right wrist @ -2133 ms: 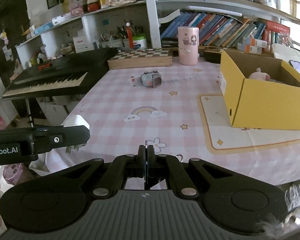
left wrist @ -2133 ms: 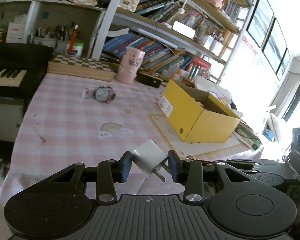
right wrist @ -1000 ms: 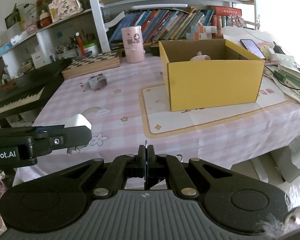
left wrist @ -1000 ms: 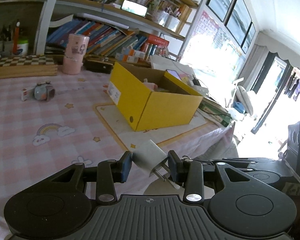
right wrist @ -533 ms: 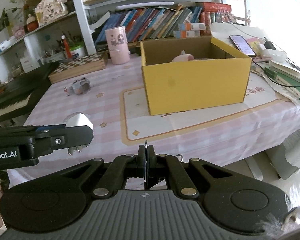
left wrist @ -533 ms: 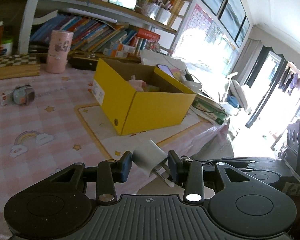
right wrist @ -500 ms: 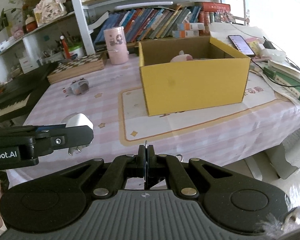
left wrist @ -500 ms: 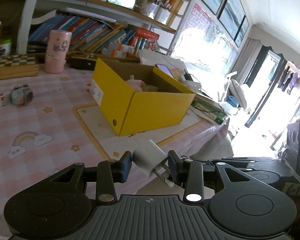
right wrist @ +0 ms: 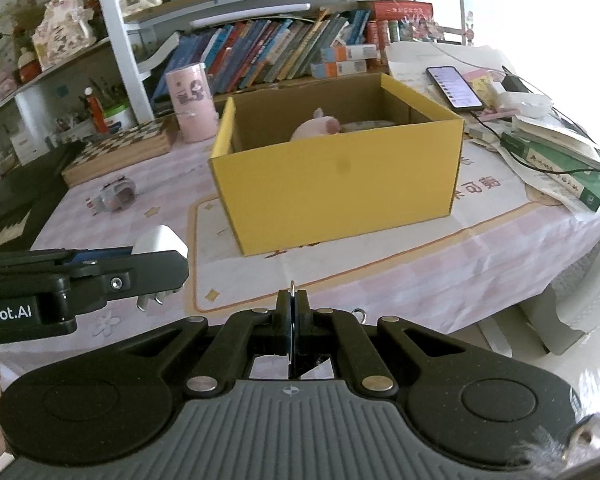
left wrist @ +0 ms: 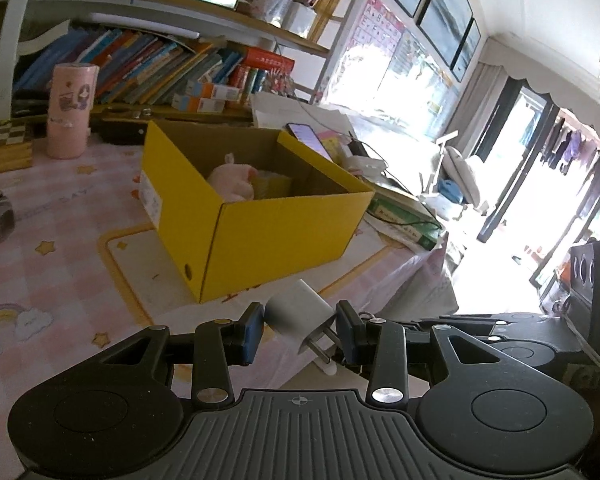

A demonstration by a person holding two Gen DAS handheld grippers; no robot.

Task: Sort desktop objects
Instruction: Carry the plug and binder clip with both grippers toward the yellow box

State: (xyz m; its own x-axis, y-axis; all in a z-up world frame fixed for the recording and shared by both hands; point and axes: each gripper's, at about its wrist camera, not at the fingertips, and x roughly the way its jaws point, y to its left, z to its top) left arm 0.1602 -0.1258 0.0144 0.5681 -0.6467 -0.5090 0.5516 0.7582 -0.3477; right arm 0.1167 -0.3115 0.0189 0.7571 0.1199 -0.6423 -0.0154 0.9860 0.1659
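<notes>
Left tongs (left wrist: 300,328): clamped on the small white plastic plug-in charger (left wrist: 296,314), which we carry in the air, short of the open yellow cardboard box (left wrist: 260,236) and below its rim.
Right tongs (right wrist: 292,312): pressed together on nothing, beside the left pair, on the near side of the box.
Risk, slip: we hold the charger askew, metal prongs pointing down and back; its smooth shell could twist out of the pads, we judge.
Risk, early drop: letting go before we clear the box's near wall would land it on the pink checked bench (left wrist: 60,280).
Risk, knock: coming in low could shove the light box.
Box contents: a pink plush toy (right wrist: 316,126) against the far wall, something pale beside it that we cannot make out.
Outside the box: a small grey watch-like gadget (right wrist: 118,196) on the bench, left of the box.
</notes>
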